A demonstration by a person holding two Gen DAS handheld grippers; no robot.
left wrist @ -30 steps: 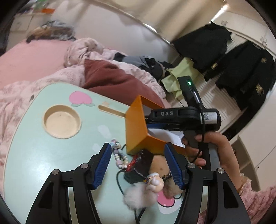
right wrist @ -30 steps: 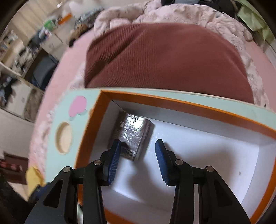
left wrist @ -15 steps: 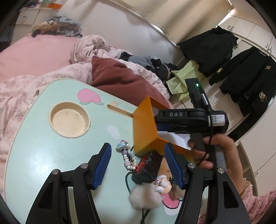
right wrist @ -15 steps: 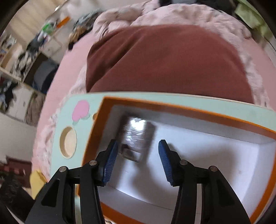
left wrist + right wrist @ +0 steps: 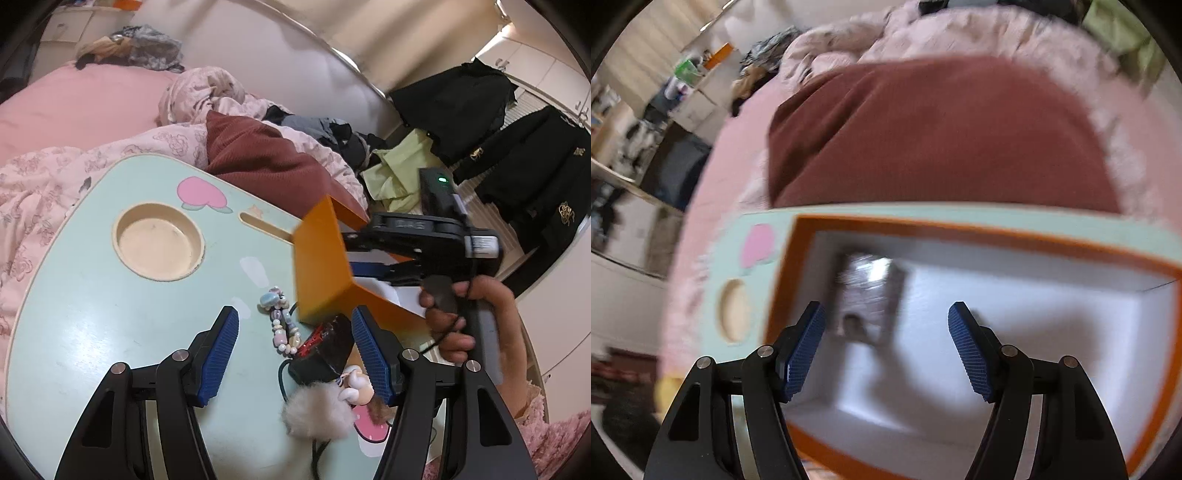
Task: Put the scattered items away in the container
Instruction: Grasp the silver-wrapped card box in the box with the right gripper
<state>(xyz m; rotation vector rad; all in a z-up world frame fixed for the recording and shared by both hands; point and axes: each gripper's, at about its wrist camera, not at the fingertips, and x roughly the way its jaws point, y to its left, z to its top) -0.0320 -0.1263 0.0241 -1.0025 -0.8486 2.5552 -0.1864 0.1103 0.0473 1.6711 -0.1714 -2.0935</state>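
An orange box (image 5: pixel 320 258) with a white inside (image 5: pixel 1015 332) stands on the mint lap table (image 5: pixel 92 314). A shiny dark packet (image 5: pixel 868 295) lies flat inside it at the left end. My right gripper (image 5: pixel 886 345) is open and empty above the box; it shows in the left wrist view (image 5: pixel 424 240). My left gripper (image 5: pixel 295 347) is open above a bead bracelet (image 5: pixel 280 325), a dark pouch (image 5: pixel 325 350), a small figure (image 5: pixel 354 382) and a fluffy pompom (image 5: pixel 317 413) beside the box.
The table has a round cup recess (image 5: pixel 159 240), a slot (image 5: pixel 266 225) and a pink peach sticker (image 5: pixel 201 194). A maroon cushion (image 5: pixel 942 140) and pink bedding (image 5: pixel 55 177) lie behind the table. Dark clothes (image 5: pixel 480 110) hang at the right.
My right gripper has opened wider and pulled back up from the packet, which stays in the box. My left gripper has drawn back slightly from the scattered items.
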